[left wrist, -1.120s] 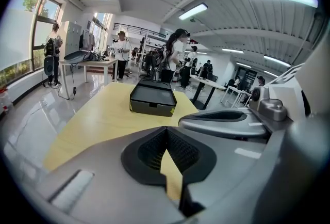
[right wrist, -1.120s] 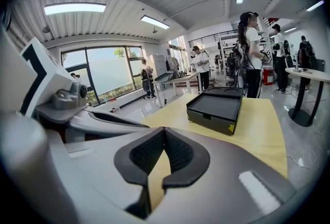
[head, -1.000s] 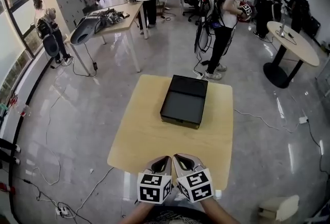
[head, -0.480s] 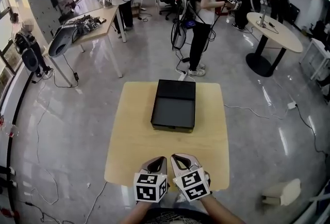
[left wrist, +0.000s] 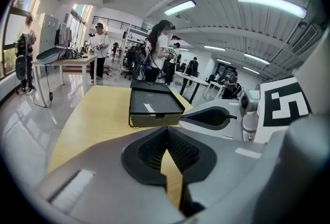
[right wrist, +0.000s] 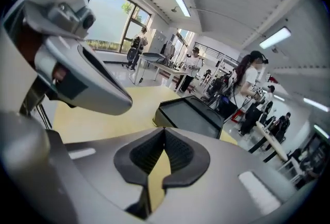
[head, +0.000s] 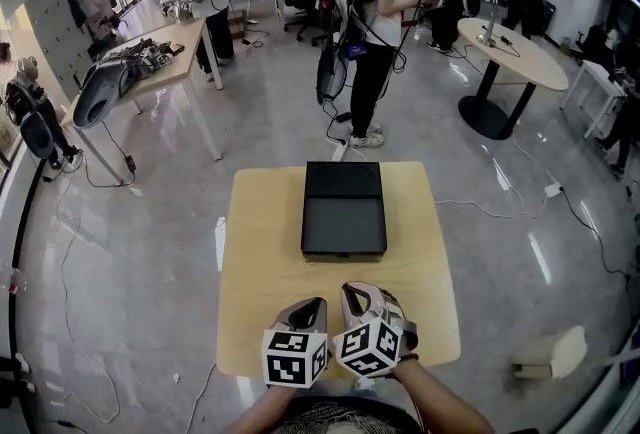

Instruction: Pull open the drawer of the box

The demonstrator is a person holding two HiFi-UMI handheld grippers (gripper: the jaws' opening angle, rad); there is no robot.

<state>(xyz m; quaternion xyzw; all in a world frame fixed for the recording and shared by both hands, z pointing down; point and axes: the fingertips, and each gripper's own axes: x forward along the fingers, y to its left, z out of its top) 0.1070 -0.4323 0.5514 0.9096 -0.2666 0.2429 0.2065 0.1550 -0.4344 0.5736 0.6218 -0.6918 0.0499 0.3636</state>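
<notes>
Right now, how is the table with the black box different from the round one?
The box table is square-cornered; the round table is a circle. The box table holds a big black box; the round table only small things. The box table is close; the round table stands far off right. Both tops are light tan.

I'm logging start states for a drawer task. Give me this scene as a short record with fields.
surface: wooden table
object: black box, mid-table, toward far edge
left gripper: shut, empty, near edge
right gripper: shut, empty, beside the left
contact: neither touches the box
</notes>
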